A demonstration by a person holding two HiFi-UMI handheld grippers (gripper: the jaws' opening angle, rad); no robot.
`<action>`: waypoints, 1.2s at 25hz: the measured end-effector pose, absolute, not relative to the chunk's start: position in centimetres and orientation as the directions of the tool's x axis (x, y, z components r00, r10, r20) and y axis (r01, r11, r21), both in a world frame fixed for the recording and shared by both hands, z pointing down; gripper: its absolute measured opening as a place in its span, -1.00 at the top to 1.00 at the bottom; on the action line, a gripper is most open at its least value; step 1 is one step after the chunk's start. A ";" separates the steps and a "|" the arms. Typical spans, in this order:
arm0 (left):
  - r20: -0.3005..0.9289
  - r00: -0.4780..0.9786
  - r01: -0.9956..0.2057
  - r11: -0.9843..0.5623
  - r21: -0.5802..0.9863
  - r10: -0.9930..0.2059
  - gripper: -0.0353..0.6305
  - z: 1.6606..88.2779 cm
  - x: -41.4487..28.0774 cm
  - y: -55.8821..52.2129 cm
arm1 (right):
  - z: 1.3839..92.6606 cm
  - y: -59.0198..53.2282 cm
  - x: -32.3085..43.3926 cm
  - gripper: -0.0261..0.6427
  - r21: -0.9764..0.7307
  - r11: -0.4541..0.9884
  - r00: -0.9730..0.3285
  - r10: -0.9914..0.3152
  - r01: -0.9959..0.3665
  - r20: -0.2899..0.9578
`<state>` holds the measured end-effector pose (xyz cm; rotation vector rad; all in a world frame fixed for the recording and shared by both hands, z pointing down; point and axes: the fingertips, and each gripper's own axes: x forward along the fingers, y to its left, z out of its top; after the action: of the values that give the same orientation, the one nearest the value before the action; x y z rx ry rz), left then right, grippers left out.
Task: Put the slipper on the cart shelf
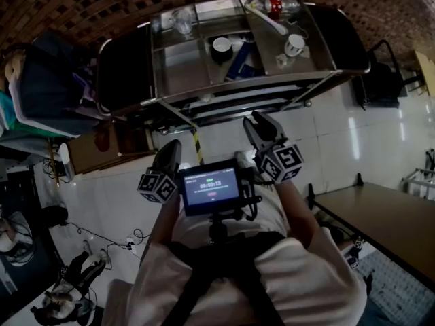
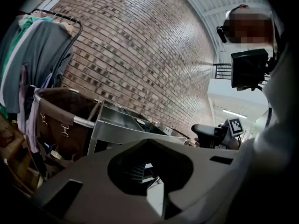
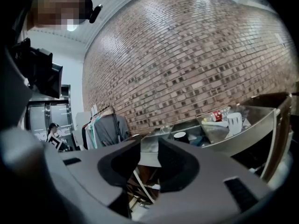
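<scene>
I watch the left hand-held gripper (image 1: 171, 148), its jaws together with nothing between them. The right hand-held gripper (image 1: 261, 123) has its jaws apart and is empty. Both are held just short of the grey steel cart (image 1: 204, 98), which stands against the red brick wall (image 1: 81, 5). A dark blue flat thing (image 1: 239, 64) leans in the cart's middle top compartment, beside a black-and-white roll (image 1: 221, 46) (whether it is the slipper, I cannot tell).
</scene>
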<state>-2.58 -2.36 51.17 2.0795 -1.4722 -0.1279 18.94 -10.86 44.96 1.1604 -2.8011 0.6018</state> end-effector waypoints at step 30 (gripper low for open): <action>0.294 0.432 -0.845 -0.268 0.463 -0.853 0.89 51.6 5.0 -6.7 | 45.7 -15.4 30.5 0.53 -0.377 0.528 -0.613 -0.776 -0.761 0.151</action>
<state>4.95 -6.67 51.65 2.1284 -1.4249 -0.0192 30.51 -15.42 45.74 1.3968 -2.7761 0.6571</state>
